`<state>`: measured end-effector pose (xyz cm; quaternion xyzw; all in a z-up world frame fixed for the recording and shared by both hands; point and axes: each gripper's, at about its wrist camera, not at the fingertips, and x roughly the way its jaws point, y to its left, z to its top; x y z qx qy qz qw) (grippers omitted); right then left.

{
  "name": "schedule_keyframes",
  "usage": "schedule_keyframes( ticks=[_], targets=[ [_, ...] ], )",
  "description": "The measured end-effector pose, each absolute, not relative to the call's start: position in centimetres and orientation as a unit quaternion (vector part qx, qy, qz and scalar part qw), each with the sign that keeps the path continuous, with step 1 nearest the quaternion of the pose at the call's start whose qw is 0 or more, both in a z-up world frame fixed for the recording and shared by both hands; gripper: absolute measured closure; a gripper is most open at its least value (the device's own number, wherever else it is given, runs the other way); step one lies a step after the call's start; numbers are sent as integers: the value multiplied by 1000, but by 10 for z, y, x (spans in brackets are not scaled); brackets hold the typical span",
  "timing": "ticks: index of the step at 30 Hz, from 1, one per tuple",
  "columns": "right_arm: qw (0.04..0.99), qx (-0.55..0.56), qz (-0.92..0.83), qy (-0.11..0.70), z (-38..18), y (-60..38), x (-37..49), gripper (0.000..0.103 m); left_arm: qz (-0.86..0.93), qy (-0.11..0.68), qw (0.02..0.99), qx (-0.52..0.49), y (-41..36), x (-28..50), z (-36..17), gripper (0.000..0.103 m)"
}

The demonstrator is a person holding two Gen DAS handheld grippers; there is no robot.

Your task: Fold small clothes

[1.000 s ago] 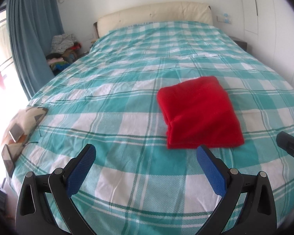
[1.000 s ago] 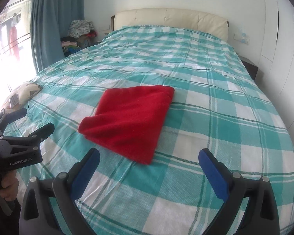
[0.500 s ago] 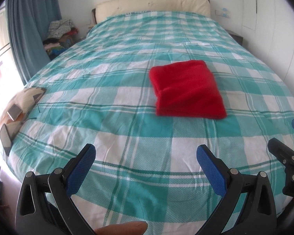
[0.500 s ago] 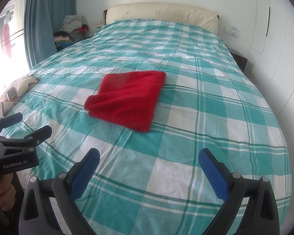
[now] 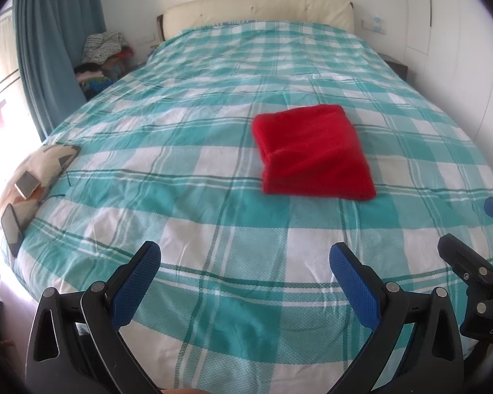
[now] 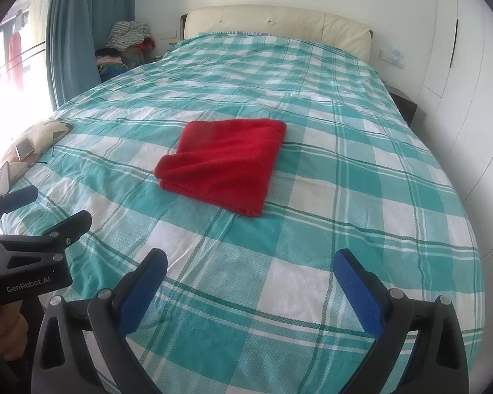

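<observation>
Fold complete: red cloth [image 5: 314, 154] lies squared, mid-bed on the checked bedspread [image 5: 213, 229].
Left gripper [image 5: 245, 282] and right gripper [image 6: 251, 287], jaws spread and empty, have withdrawn well clear of the cloth toward the bed's foot.

Left gripper [image 5: 245, 264] and right gripper [image 6: 250, 271] both hover level with jaws spread wide, holding nothing, side by side and apart; a hand [image 6: 8, 335] grips the left gripper's handle
</observation>
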<state>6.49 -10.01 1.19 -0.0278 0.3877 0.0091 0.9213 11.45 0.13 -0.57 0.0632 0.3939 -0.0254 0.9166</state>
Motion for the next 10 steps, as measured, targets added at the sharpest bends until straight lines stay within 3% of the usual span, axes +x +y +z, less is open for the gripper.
schedule_keyframes(
  ticks=[10],
  targets=[
    [920,-27,8,391,9,-99,63,3,-24,388,919,71,-3,110,-8,0]
  ],
)
